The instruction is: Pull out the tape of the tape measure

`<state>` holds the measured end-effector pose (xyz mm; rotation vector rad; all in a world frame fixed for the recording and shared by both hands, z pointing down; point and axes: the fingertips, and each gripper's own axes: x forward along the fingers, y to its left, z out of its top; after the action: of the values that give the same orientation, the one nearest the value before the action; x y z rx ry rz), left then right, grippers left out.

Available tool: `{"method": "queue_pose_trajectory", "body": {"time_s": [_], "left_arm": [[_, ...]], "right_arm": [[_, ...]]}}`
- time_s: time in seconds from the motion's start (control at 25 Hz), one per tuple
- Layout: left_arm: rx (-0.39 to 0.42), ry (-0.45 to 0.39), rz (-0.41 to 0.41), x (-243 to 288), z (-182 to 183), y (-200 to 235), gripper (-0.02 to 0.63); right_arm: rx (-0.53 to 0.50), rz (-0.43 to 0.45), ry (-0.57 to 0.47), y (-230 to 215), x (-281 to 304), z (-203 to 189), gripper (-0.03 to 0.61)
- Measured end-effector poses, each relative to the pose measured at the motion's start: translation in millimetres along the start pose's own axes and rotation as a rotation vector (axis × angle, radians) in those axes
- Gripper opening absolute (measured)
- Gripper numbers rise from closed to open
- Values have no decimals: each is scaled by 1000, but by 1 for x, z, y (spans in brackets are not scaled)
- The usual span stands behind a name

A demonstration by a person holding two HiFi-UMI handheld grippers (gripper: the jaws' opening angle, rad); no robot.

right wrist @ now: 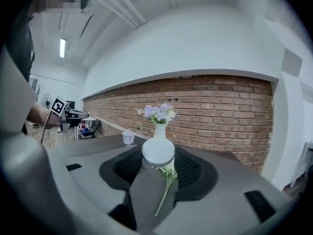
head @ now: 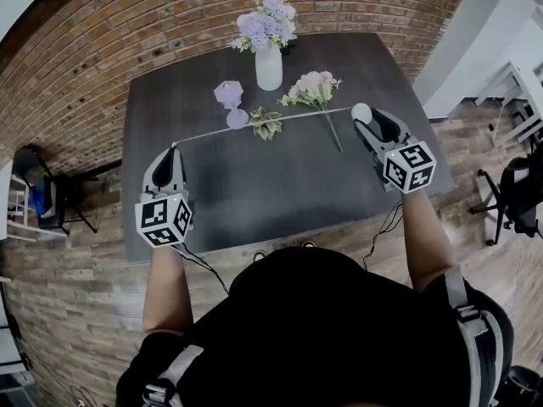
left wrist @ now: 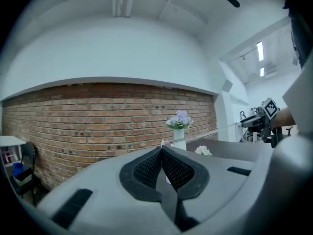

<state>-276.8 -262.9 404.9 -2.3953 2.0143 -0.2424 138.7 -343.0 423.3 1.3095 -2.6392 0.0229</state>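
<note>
Closest in, the table's (head: pixel 280 193) near edge runs just in front of the person, and both grippers hang over its near half with bare dark top around them. By the left edge, the left gripper (head: pixel 175 149) has its jaws pinched together on the end of the tape (head: pixel 208 135). Near the right edge, the right gripper (head: pixel 366 119) has its jaws set wide and clamped on the round white tape measure (head: pixel 361 111). Between them the tape runs straight across most of the table's width. A leafy sprig (head: pixel 266 123) and a pink flower stem (head: pixel 316 90) lie along that line, with a lilac lantern (head: pixel 228 93) just beyond and a white vase (head: pixel 269 68) near the far edge. A brick wall (head: pixel 102 49) stands behind. Wooden floor (head: pixel 59 270) lies open to the left, and white furniture (head: pixel 517 83) stands to the right.
</note>
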Motion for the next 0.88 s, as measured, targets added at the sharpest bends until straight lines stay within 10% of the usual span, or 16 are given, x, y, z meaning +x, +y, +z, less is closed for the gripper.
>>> {"method": "queue_pose_trajectory", "body": {"time_s": [0.88], "left_arm": [[-63, 102, -67, 11, -42, -31, 9]], "right_arm": [[14, 76, 100, 29, 17, -38, 204]]}}
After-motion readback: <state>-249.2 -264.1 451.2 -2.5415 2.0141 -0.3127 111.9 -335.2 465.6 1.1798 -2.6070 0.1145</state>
